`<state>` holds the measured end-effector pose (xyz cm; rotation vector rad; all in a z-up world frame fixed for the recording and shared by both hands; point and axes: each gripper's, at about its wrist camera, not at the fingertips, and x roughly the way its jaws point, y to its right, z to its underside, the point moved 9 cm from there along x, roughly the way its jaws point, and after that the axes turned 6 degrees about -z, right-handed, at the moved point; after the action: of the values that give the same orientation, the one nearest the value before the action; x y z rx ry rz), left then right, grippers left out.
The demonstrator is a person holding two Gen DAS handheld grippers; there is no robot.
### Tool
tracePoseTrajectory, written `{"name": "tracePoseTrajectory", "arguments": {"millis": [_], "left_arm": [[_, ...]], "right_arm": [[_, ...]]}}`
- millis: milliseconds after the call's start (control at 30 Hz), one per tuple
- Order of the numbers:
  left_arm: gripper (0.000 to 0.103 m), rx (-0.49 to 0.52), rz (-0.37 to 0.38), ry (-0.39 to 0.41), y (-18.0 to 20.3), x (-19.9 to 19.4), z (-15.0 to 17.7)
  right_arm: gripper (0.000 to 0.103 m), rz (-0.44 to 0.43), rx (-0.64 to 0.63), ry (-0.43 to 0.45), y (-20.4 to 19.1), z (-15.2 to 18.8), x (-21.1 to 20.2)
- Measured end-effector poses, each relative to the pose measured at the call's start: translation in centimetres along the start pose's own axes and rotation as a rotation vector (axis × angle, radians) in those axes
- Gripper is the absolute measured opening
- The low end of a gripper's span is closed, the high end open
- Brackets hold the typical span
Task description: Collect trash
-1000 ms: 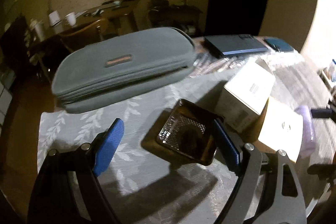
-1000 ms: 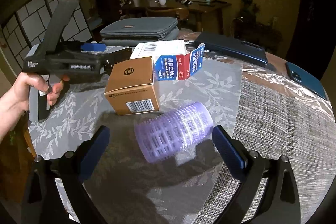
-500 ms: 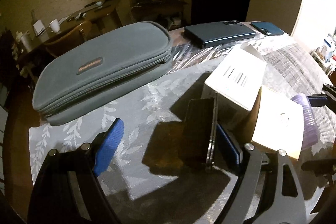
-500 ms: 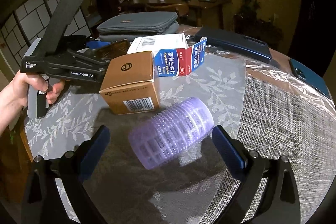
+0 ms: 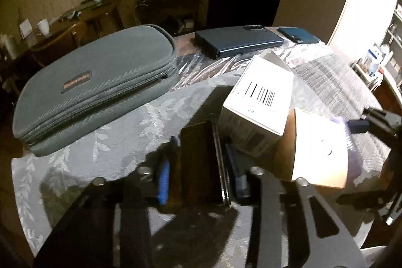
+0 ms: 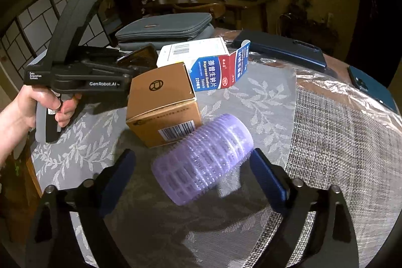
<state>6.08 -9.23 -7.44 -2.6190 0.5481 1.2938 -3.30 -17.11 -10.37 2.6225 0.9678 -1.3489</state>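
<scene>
Left wrist view: your left tool [image 5: 201, 175] is closing its jaws on the dark plastic tray [image 5: 201, 162], now standing on edge between the blue pads.
Right wrist view: your right tool [image 6: 192, 175] is closing around the purple hair roller [image 6: 203, 157]; pads not yet pressing it.
Beside roller: brown carton [image 6: 160, 104] touching it.
Behind carton: white medicine box [image 6: 201, 62] lying on the surface [image 6: 263, 97].
</scene>
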Motion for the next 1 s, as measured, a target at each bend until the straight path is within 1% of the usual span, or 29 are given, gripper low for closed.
{"name": "tracePoseTrajectory", "arguments": {"millis": [33,133,467,733,900,1000], "left_arm": [[0.028,-0.004,0.005,0.001,0.0,-0.1,0.0],[0.025,-0.018,0.021,0.000,0.1,-0.4,0.3],[0.025,-0.073,0.014,0.014,-0.3,-2.4,1.3],[0.025,-0.076,0.008,0.028,0.7,-4.3,2.3],[0.025,-0.055,0.001,0.028,1.5,-4.8,3.3],[0.025,-0.076,0.012,0.025,1.4,-4.8,3.7]], "right_arm": [[0.074,-0.005,0.008,0.000,0.1,0.1,0.0],[0.073,-0.013,0.019,0.004,0.1,0.1,0.0],[0.073,0.008,0.022,0.026,-0.2,0.6,-1.5],[0.073,0.019,0.046,0.044,-0.1,1.3,-3.3],[0.073,0.027,0.055,0.046,-0.1,2.0,-4.1],[0.073,0.030,0.066,0.041,-0.1,2.6,-4.2]]}}
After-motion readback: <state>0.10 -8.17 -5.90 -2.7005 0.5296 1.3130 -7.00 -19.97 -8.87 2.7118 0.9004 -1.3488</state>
